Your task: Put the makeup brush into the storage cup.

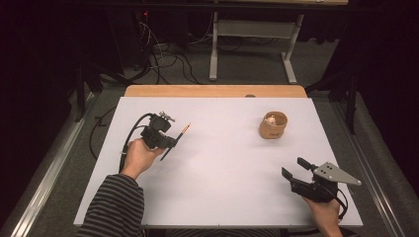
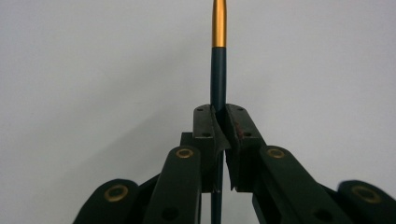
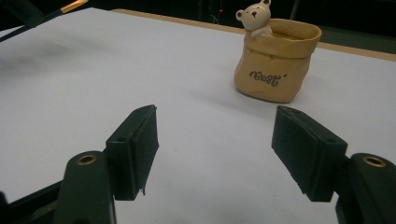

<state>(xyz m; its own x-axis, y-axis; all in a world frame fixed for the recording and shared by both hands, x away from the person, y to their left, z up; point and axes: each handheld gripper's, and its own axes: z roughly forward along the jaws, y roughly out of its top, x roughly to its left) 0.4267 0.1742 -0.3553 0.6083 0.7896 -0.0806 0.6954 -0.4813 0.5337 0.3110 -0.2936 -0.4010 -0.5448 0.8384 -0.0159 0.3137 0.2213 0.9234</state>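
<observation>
The left gripper (image 1: 167, 143) has its jaws clenched on a dark pen (image 2: 218, 74) with a gold tip; the right gripper (image 1: 295, 169) is released, near a tan pot (image 3: 275, 63) on the desk (image 1: 222, 168).

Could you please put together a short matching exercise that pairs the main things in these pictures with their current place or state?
Things:
1. left gripper
2. right gripper
3. pen
4. pot

States:
A. jaws spread wide, nothing between them
B. tan, sack-shaped, a small bear figure at its rim
C. shut on a slim object
D. dark shaft with a gold end, clamped between jaws

Pairs: 1-C, 2-A, 3-D, 4-B
</observation>
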